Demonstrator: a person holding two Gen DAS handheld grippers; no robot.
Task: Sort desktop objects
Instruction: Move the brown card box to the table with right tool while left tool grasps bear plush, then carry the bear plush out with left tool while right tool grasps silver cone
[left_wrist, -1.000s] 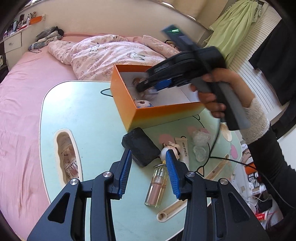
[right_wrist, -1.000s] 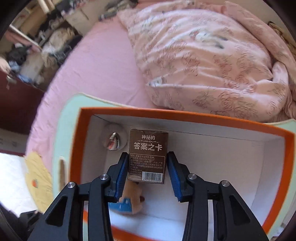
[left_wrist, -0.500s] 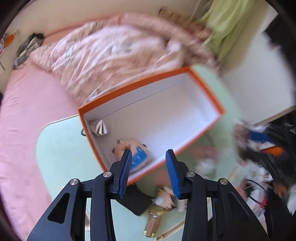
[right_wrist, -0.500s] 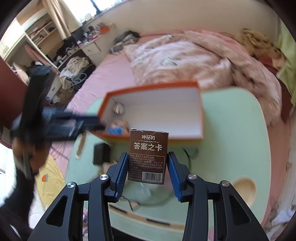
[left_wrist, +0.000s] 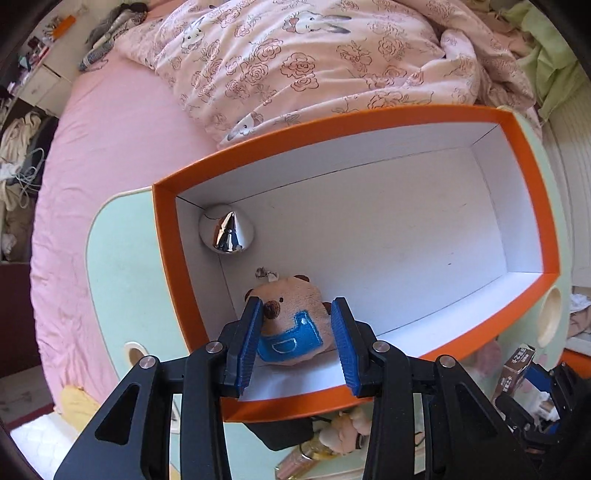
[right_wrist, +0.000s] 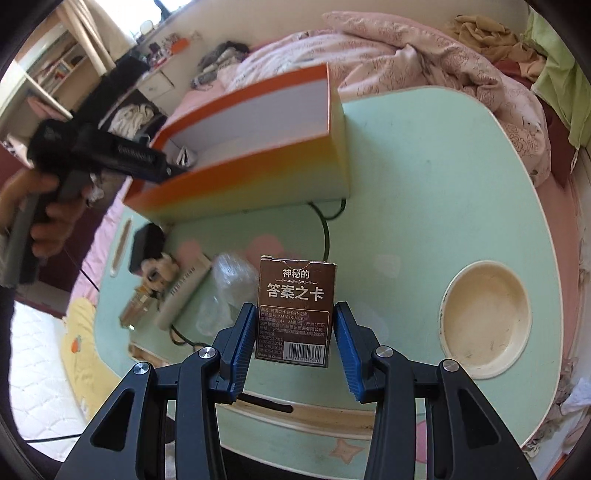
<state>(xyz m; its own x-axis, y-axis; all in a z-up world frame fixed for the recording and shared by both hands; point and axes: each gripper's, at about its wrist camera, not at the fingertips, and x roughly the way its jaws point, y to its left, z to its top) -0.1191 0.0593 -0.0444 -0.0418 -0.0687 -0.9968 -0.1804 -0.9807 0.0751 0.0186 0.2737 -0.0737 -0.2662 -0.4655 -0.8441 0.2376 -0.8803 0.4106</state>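
Note:
My left gripper (left_wrist: 297, 343) reaches into the orange box (left_wrist: 354, 122), its open fingers on either side of a plush bear in blue overalls (left_wrist: 291, 325) on the box floor; I cannot tell if the pads touch it. A silver cone-shaped object (left_wrist: 226, 233) lies in the box's far left corner. My right gripper (right_wrist: 293, 343) is shut on a brown card box (right_wrist: 293, 308) and holds it above the green table (right_wrist: 424, 177), away from the orange box (right_wrist: 258, 166). The left gripper also shows in the right wrist view (right_wrist: 173, 171) at the box's left end.
On the table in front of the box lie a black pouch (right_wrist: 146, 245), a small plush toy (right_wrist: 159, 271), a glass bottle (right_wrist: 138, 306), a white tube (right_wrist: 183, 291), clear plastic wrap (right_wrist: 229, 284) and a black cable (right_wrist: 325, 229). A round recess (right_wrist: 484, 319) sits at the table's right. The bed lies behind.
My left gripper rose from the table items and moved into the orange box around the plush bear. My right gripper pulled back out of the box with the card box still held.

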